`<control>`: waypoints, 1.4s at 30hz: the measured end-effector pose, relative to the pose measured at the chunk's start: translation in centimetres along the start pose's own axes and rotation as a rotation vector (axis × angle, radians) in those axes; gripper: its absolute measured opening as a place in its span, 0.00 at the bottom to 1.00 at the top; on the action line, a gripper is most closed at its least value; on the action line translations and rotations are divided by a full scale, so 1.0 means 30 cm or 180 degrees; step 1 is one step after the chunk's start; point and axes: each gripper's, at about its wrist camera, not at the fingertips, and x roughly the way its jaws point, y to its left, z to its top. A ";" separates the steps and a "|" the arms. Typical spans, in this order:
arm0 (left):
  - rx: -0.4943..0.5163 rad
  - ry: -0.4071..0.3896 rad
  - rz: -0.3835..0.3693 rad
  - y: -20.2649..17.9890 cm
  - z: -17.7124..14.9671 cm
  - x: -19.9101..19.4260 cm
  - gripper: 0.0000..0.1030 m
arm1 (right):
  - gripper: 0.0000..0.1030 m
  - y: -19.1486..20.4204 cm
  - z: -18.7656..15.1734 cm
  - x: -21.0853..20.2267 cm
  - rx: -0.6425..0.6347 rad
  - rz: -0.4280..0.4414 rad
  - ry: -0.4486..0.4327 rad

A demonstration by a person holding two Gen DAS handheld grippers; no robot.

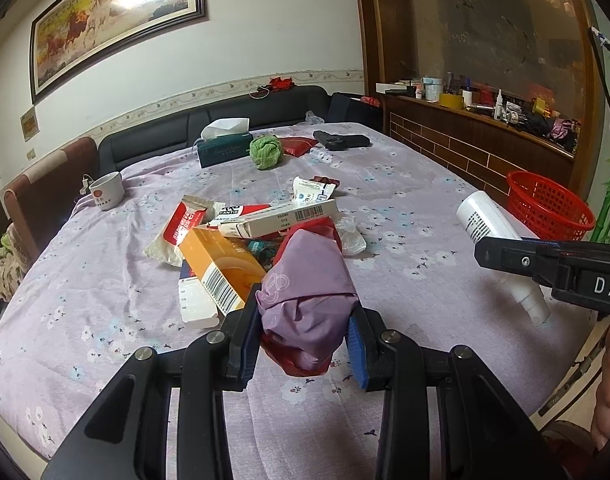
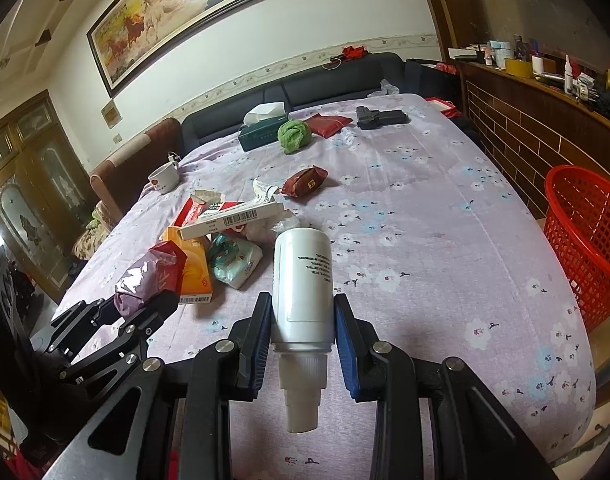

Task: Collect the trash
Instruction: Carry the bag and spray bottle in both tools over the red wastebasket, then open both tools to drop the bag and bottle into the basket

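L gripper (image 1: pixel 303 330) clamps a crumpled purple-and-red foil bag (image 1: pixel 309 280), its print unreadable; R gripper (image 2: pixel 303 328) grips a white pump bottle (image 2: pixel 303 280), label text too small to read. Both hang over the floral sheet (image 2: pixel 425 220), w/ a red basket (image 2: pixel 585 240) cut off at the frame edge. Toothpaste box (image 1: pixel 273 220) reads "YANTIE", partly covered.

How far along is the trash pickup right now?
Nothing visibly binned: what shows of the red mesh basket holds no trash. In hand: left gripper clamps a crumpled purple-and-red foil bag; right gripper clamps a white plastic spray bottle. Left: the pile of cartons and wrappers on the floral cloth.
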 end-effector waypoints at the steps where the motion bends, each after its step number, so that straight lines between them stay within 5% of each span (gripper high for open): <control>1: -0.0005 0.0008 -0.0008 0.002 0.000 0.002 0.34 | 0.32 -0.001 0.000 0.000 0.0000 -0.0004 -0.0001; 12: -0.0016 0.0131 -0.0215 -0.023 0.032 0.040 0.34 | 0.32 -0.035 -0.004 -0.001 0.0097 -0.0018 -0.0007; 20: 0.0138 0.0215 -0.0784 -0.173 0.161 0.078 0.34 | 0.32 -0.140 0.022 -0.049 0.0324 -0.0075 -0.0116; 30: 0.0321 0.0350 -0.1596 -0.559 0.402 0.188 0.35 | 0.32 -0.502 0.138 -0.279 0.0823 -0.0582 -0.0678; 42: 0.0434 0.0569 -0.1985 -0.984 0.506 0.395 0.40 | 0.32 -0.960 0.231 -0.373 0.1410 -0.0925 -0.0723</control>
